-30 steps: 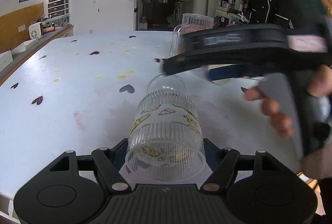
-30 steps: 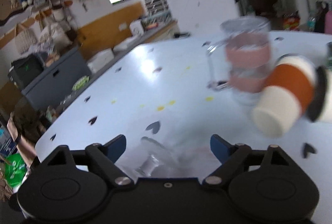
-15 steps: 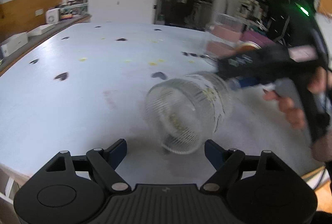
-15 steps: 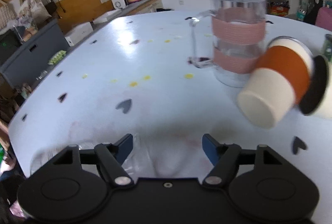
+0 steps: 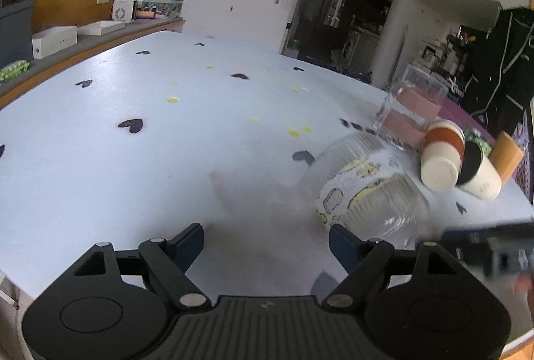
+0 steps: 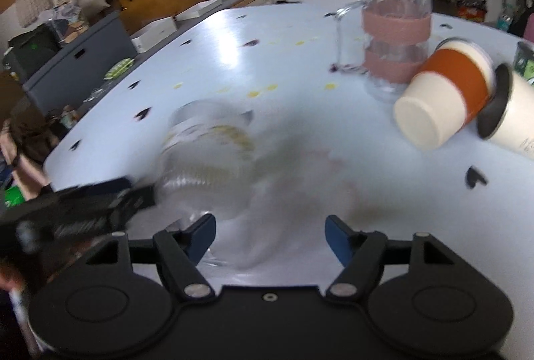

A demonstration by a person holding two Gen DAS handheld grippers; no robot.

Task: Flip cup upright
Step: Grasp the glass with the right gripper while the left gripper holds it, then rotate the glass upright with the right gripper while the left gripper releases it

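— Where's the cup?
— The ribbed glass cup [image 5: 363, 190] lies on its side on the white table [image 5: 167, 159], blurred, so I can't tell which way its mouth points.
— Is either gripper on it?
— No. The left gripper [image 5: 266, 241] is spread wide with nothing between its fingers, the cup just right of it. The right gripper [image 6: 269, 235] gapes too, the cup ahead to its left.
— Beyond it?
— A pink-banded glass mug [image 6: 393, 39] and tipped paper cups [image 6: 440, 96].
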